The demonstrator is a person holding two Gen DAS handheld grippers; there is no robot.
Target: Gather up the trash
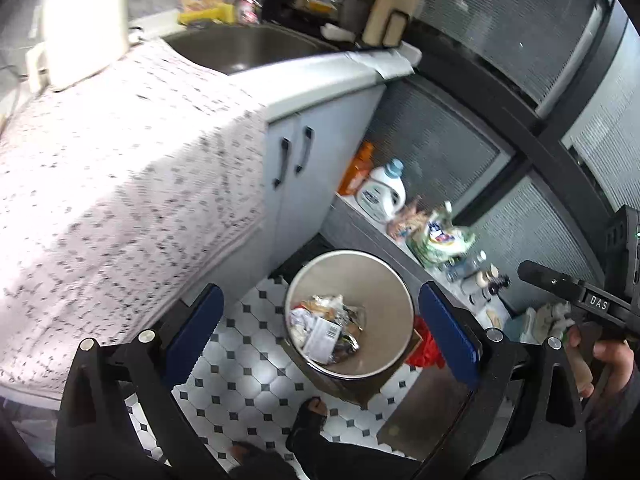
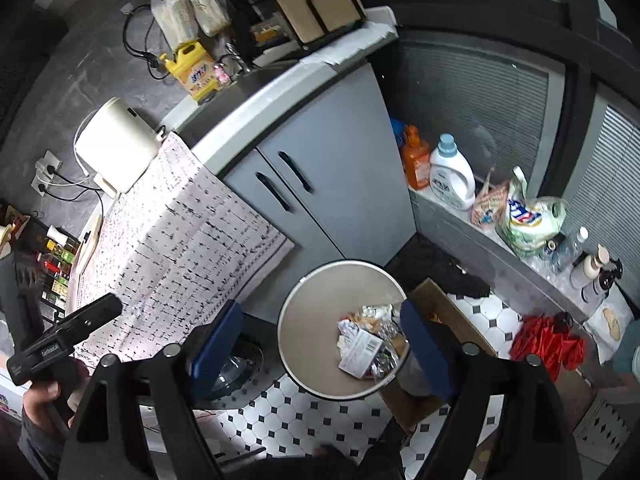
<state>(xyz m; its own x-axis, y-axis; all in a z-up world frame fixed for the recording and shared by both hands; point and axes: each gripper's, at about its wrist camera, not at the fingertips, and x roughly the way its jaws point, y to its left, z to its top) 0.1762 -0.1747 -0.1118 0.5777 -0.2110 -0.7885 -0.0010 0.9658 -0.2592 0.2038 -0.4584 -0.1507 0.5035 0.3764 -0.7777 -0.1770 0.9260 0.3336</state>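
The jaws of both grippers are standing spread wide with nothing pinched between them: the left gripper [image 1: 320,332] and the right gripper [image 2: 320,344] are each hanging above the round trash bin [image 1: 394,280], their blue pads touching nothing. One bin is sitting on the black-and-white tiled floor [image 1: 248,364], just in front of the grey cabinet [image 1: 320,152], and the collected trash [image 1: 326,328] is lying at its bottom: a heap of crumpled wrappers, foil and one white packet with a barcode; how many pieces the heap is holding cannot be told. The cabinet is showing two doors with two black handles [image 2: 284,180]. On the counter [image 2: 240,120] above it, one patterned cloth [image 2: 168,232] is draping over the near edge, with one cream appliance [image 2: 116,152] standing at the cloth's far left end and one yellow jug [image 2: 192,66] beside the sink [image 1: 244,48]. To the right, along the low ledge [image 2: 480,240], one orange bottle [image 2: 416,160] and one white detergent bottle [image 2: 450,176] are standing just beside each other, then a knotted plastic bag [image 2: 532,220] and some small bottles further along. One red crumpled thing [image 2: 548,344] is lying on the floor right of the bin. A hand [image 1: 604,364] is gripping the right gripper's handle.
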